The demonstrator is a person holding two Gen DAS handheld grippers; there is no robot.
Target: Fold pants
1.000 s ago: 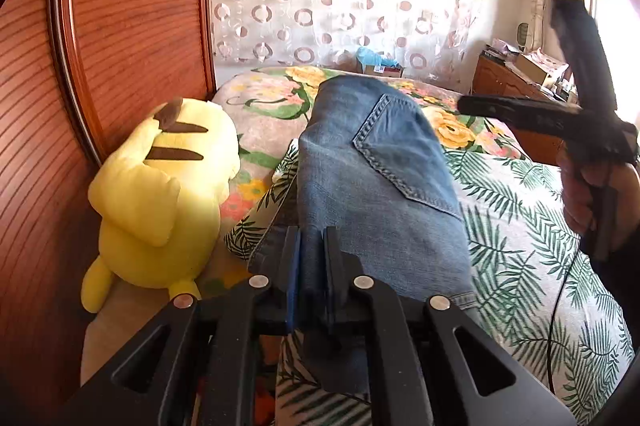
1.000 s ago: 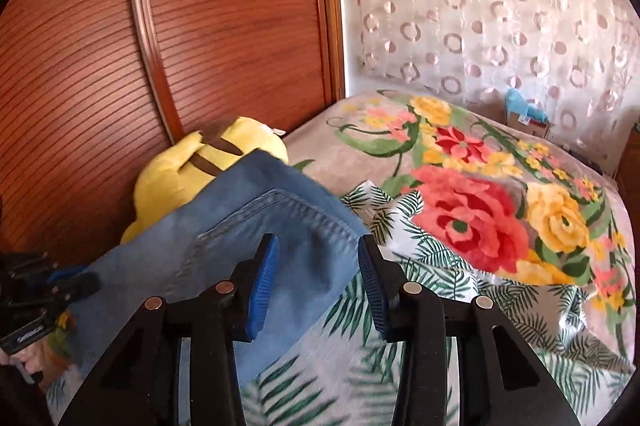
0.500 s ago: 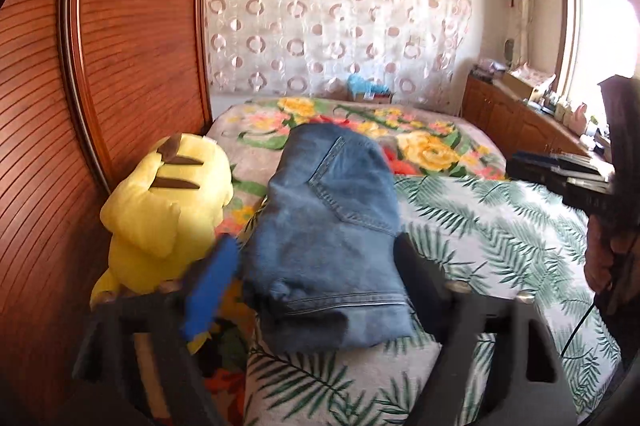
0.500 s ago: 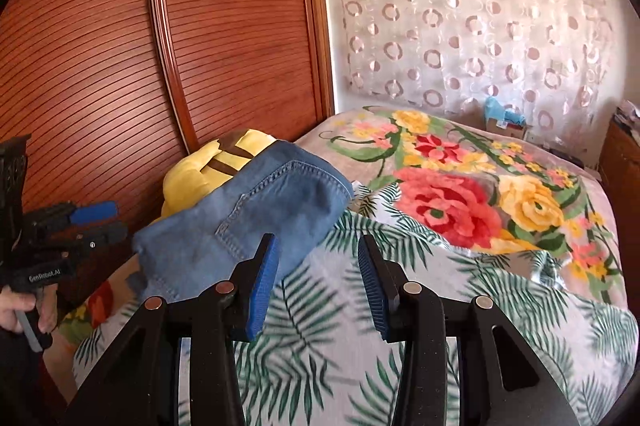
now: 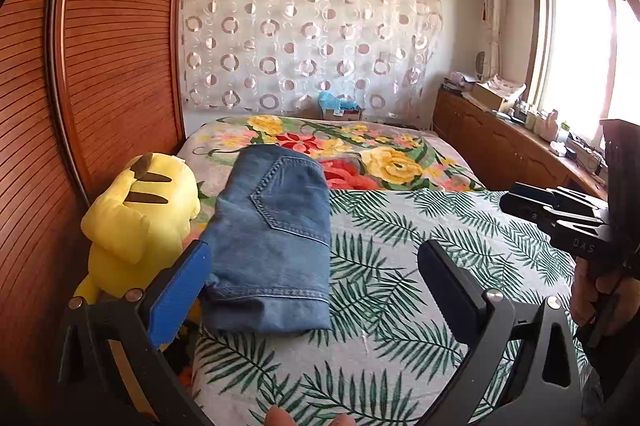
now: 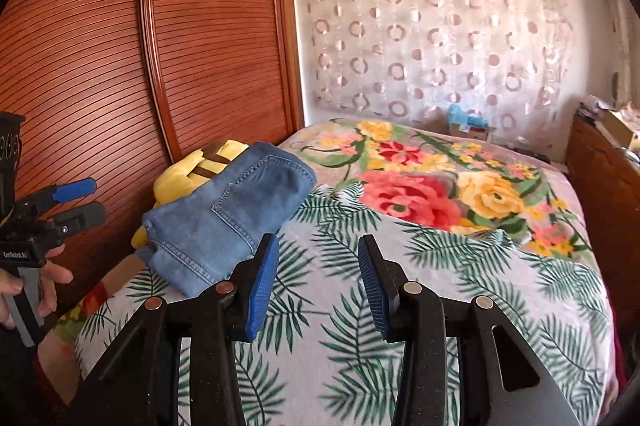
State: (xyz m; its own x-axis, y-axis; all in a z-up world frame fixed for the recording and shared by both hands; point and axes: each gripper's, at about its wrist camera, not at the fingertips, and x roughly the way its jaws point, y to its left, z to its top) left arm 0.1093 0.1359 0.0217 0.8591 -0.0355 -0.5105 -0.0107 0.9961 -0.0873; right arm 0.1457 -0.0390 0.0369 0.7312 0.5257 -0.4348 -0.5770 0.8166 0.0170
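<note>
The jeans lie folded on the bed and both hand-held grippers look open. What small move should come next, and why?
Probably just draw both back and stop. The jeans already lie as a compact folded bundle on the bed, beside the yellow plush toy. The left hand-held gripper and the right hand-held gripper are open, holding nothing and clear of the denim, so no further fold seems needed.

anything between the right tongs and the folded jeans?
Nothing but bare bedspread. In the right wrist view the open right tongs sit just short of the jeans, with only leaf-print cover in the gap.
</note>
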